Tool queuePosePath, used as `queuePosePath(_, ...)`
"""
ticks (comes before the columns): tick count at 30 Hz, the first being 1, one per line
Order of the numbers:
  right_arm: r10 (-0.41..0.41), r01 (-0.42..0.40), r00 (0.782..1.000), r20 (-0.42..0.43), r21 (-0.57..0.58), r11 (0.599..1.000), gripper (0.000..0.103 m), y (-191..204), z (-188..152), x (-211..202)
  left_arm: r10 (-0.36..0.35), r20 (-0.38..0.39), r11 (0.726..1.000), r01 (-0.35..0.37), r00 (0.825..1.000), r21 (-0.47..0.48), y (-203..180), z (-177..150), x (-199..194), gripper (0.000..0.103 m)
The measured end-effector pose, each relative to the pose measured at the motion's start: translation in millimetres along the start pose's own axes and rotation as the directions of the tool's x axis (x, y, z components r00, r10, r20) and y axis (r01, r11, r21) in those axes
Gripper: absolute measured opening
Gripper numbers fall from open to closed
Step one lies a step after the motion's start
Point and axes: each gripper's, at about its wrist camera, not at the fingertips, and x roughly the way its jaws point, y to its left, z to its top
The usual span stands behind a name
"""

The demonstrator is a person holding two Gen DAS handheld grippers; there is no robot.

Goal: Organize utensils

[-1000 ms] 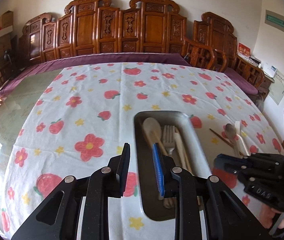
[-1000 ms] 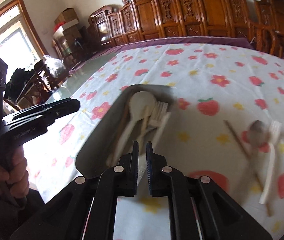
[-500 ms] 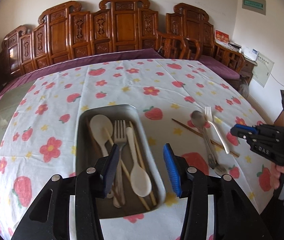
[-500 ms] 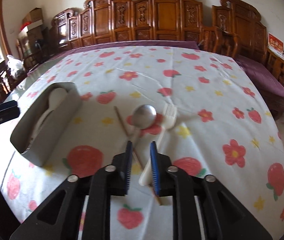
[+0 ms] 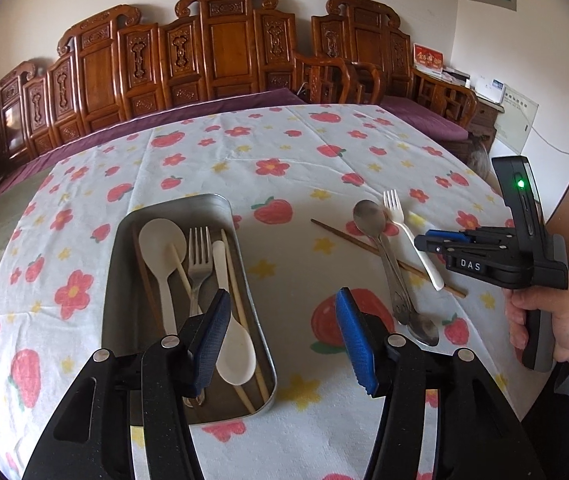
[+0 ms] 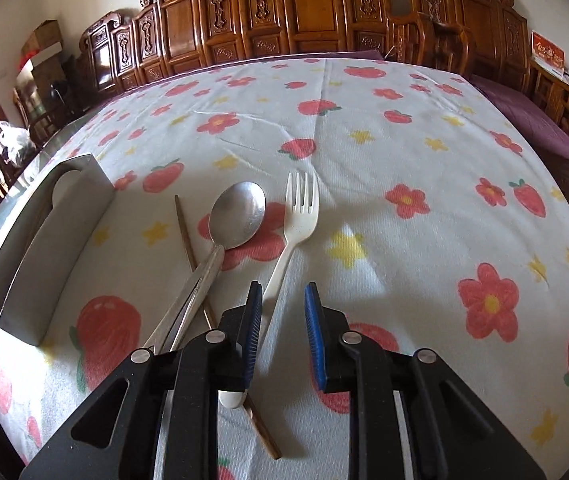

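Cutlery not yet sorted lies on the tablecloth (image 6: pixel 364 128) to the right of the metal tray (image 5: pixel 124 256): a metal spoon (image 6: pixel 240 212), a white plastic fork (image 6: pixel 296 216) and one wooden chopstick (image 6: pixel 188 240) crossing under both handles. The right gripper (image 6: pixel 283 312) hovers over the fork handle with fingers slightly parted, nothing pinched. The left gripper (image 5: pixel 282 336) hangs near the tray's right wall, its jaws having just spread, nothing between them. The fork is probably light, stiff and smooth; take hold mid-handle, across its narrow width. The steel spoon should weigh more and may slip in the pads.
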Motion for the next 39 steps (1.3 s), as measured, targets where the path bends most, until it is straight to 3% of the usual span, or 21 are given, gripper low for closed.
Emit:
queuePosePath(5, 0.01, -0.01, 1.0, -0.019, -0.024, 1.0, 0.024, 6.4, -3.4, 3.1, -0.001, -0.009, 1.0, 0.001, 1.0, 0.006, -7.5, -2.0, 3.7, 0.052)
queuePosePath(11, 0.012, -0.012, 1.0, -0.009, -0.009, 1.0, 0.011, 2.5, -6.0, -2.0, -0.002, -0.025, 1.0, 0.002, 1.0, -0.001, -14.0, -8.0, 3.8, 0.052)
queuePosePath(22, 0.023, -0.024, 0.998, 0.065, 0.015, 1.0, 0.011, -8.5, -15.8, -37.5, 0.038, -0.065, 0.999, -0.036, 0.997, 0.031, -40.3, -29.6, -6.7, 0.052)
queuePosePath(30, 0.0, -0.002, 0.997, 0.071, 0.031, 1.0, 0.011, -18.8, -25.9, -51.4, -0.004, -0.115, 1.0, 0.005, 0.993, 0.006, -63.3, -31.4, -0.2, 0.052)
queuePosePath(39, -0.013, 0.009, 0.998, 0.06, 0.074, 0.997, 0.011, -39.0, -30.1, -53.3, -0.015, -0.134, 0.996, 0.026, 0.991, 0.08, -104.3, -25.5, 10.4, 0.052)
